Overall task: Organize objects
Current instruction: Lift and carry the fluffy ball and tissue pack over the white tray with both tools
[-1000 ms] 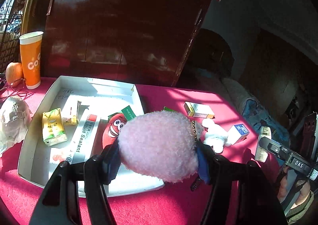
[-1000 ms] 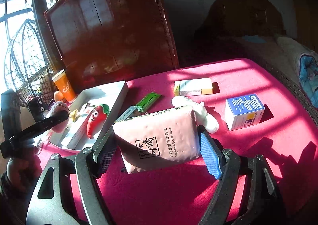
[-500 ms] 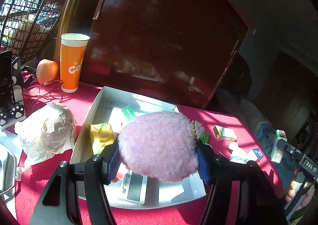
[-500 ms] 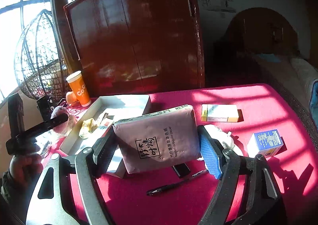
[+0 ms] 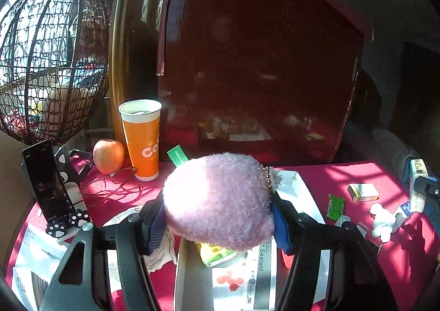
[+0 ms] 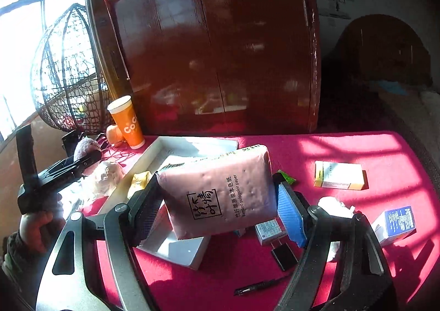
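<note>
My left gripper point(image 5: 220, 225) is shut on a fluffy pink plush pouch point(image 5: 217, 201) with a bead chain, held above the left part of the white tray point(image 5: 305, 195). My right gripper point(image 6: 220, 209) is shut on a pink tissue pack point(image 6: 220, 187) printed "Bamboo pulp color paper", held above the tray's near right corner point(image 6: 178, 253). The tray holds a yellow packet point(image 5: 217, 254), a sealant box point(image 5: 261, 278) and other items partly hidden by the pouch. The left gripper with the pouch also shows in the right wrist view point(image 6: 82, 154).
On the red tablecloth lie a yellow-white box point(image 6: 339, 175), a blue-white box point(image 6: 396, 224), a white plush point(image 6: 334, 205), a green packet point(image 5: 335, 206), a charger point(image 6: 284, 254) and a pen point(image 6: 258, 285). An orange cup point(image 5: 141, 137), an apple point(image 5: 108, 155), a phone on a stand point(image 5: 48, 187) and crumpled paper point(image 6: 108, 176) stand left. A dark wooden cabinet point(image 5: 261, 63) is behind.
Both grippers have moved left with their loads. The left view swung from the tray's right side toward the cup, apple and phone. The tissue pack now hangs over the tray's corner.
</note>
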The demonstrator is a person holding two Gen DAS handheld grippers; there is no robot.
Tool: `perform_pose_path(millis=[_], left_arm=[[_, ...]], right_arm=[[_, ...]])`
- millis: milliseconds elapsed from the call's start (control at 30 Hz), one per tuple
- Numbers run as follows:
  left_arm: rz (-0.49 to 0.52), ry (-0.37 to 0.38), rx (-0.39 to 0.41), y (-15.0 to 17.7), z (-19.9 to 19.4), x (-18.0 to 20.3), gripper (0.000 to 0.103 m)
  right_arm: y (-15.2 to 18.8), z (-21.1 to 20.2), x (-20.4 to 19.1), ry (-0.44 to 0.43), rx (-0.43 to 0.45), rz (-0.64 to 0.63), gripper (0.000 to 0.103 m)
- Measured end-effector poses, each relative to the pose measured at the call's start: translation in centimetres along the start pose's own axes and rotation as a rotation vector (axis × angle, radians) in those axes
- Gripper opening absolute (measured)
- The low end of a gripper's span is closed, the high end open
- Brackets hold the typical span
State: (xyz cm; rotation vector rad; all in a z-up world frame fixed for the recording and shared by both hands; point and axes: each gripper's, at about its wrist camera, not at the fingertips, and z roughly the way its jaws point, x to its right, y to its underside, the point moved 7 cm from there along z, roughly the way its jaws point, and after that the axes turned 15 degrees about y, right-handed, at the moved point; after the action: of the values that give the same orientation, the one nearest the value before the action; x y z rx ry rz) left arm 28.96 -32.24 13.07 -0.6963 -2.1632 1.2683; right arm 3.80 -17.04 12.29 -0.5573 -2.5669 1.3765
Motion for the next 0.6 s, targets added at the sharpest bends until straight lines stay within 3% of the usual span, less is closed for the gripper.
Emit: perform_pose_path(millis=[133,300,400,600], left_arm=[[0.127,-0.113,0.049,-4.7,-1.6,-1.8,0.064],[0.189,-0.195,0.052,-8.5,-2.0,-3.9,0.064],[0.177,-0.16,-0.026,-8.3,1.0,-4.1,0.064],[0.103,-0.066,-0.271,-3.5,11.5,-3.6,0.064]], right_arm=[[-2.3,0.2,-1.6,-0.009,0.029,-0.036,0.078],[-5.8,0.8,-4.2,-0.027,0.089,-0.066,0.078],[-7.0,2.8,-6.0,-0.066,0.065,-0.057,0.078],[-5.2,10.7,-8.2,-0.08,-0.108,0.005,0.078]])
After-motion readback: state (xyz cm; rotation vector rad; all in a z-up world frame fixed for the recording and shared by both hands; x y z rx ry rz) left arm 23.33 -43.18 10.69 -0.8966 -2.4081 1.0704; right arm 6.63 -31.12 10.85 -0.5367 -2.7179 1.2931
